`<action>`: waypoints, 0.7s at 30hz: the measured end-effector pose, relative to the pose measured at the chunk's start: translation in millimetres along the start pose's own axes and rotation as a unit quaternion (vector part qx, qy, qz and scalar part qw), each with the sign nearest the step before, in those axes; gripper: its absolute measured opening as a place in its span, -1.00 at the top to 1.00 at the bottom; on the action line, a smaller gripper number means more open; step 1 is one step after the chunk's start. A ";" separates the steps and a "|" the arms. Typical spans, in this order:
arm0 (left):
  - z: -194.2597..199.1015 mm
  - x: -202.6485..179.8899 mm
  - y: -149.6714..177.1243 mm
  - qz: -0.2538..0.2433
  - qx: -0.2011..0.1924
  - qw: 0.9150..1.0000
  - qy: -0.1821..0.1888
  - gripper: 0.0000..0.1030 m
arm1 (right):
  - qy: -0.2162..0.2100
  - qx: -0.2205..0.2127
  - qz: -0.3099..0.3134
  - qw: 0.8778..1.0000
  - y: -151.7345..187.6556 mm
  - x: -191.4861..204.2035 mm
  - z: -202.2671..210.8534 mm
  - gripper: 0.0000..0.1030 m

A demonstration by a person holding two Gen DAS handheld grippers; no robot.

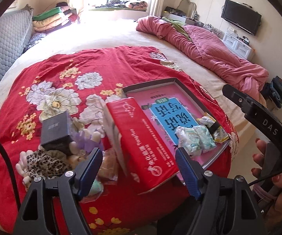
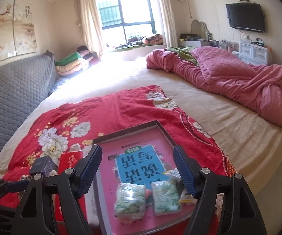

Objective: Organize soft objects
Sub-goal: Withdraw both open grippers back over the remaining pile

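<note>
A shallow tray (image 1: 152,83) lined with a pink and blue sheet lies on a red flowered cloth (image 1: 101,62) on the bed. Two green-white soft packets (image 1: 195,139) and a yellow packet (image 1: 219,133) lie in its near corner. A red tissue pack (image 1: 141,137) leans on the tray's left edge. My left gripper (image 1: 139,154) is open, its fingers either side of the pack's near end. Left of it lie a leopard-print cloth (image 1: 45,164), a black box (image 1: 56,131) and small soft toys. My right gripper (image 2: 137,154) is open and empty above the tray (image 2: 133,129); the packets (image 2: 131,197) lie between its fingers.
A crumpled pink quilt (image 2: 229,78) lies at the bed's right side. A grey padded headboard (image 2: 13,90) stands at the left. Folded blankets (image 2: 72,64) are stacked by the window. A white drawer unit (image 2: 256,52) and a wall TV (image 2: 244,17) are far right.
</note>
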State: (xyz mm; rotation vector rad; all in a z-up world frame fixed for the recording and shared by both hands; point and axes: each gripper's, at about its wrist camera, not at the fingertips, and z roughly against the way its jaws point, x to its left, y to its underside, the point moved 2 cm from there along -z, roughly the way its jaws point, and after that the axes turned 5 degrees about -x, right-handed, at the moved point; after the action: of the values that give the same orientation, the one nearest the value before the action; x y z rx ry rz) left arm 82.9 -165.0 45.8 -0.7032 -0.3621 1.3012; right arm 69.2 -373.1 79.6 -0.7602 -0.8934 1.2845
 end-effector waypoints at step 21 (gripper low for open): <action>87.5 137.2 30.9 0.095 -0.045 0.990 -0.092 -0.48 | -0.113 0.003 0.103 0.988 0.2 157.3 30.2 -0.48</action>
State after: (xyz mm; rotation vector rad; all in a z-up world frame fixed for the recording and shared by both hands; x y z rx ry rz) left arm 40.6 -6.9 71.7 -0.7071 -0.5165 1.5431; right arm 51.1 -217.7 113.9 -0.7251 -1.0120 1.5792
